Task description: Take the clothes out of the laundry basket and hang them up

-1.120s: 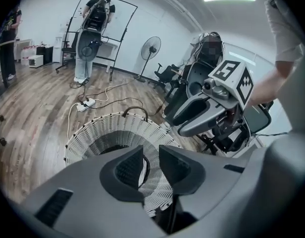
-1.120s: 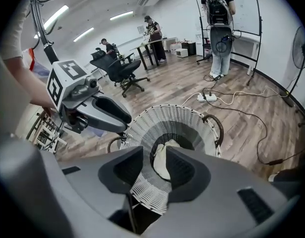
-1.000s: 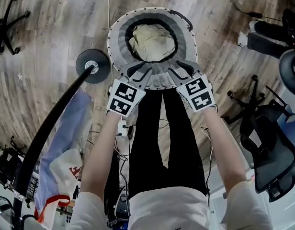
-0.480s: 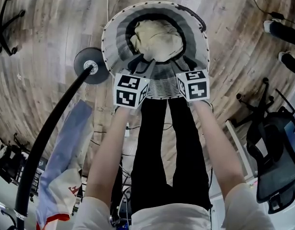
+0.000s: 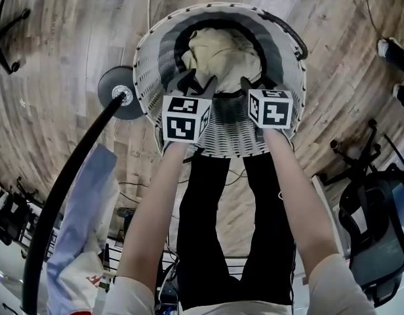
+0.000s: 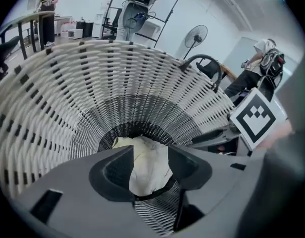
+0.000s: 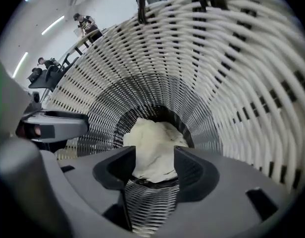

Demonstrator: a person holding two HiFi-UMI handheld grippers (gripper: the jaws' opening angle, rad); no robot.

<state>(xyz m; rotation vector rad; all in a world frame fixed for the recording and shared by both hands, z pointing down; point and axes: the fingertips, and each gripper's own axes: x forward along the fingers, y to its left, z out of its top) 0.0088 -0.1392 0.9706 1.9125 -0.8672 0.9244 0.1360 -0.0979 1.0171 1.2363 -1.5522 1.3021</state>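
Observation:
A white woven laundry basket (image 5: 149, 51) with grey and black inner bands stands on the wood floor in front of me. A crumpled cream garment (image 5: 222, 48) lies at its bottom. My left gripper (image 5: 192, 83) and right gripper (image 5: 258, 83) reach side by side over the near rim, pointing down inside. Both have just been opening their jaws, and nothing is between them. In the left gripper view the left gripper (image 6: 149, 152) frames the garment (image 6: 150, 175) far below, apart from it. The right gripper (image 7: 155, 157) stands likewise above the garment (image 7: 155, 135).
A black rack pole (image 5: 71, 176) rises from a round base (image 5: 120, 94) left of the basket. A pale blue and white garment (image 5: 84, 235) hangs from it. An office chair (image 5: 379, 228) stands at the right. Cables lie near my feet. People stand far off.
Both grippers have sunk from above the near rim down into the basket mouth. Their jaws have spread wider. The basket looks nearer and larger.

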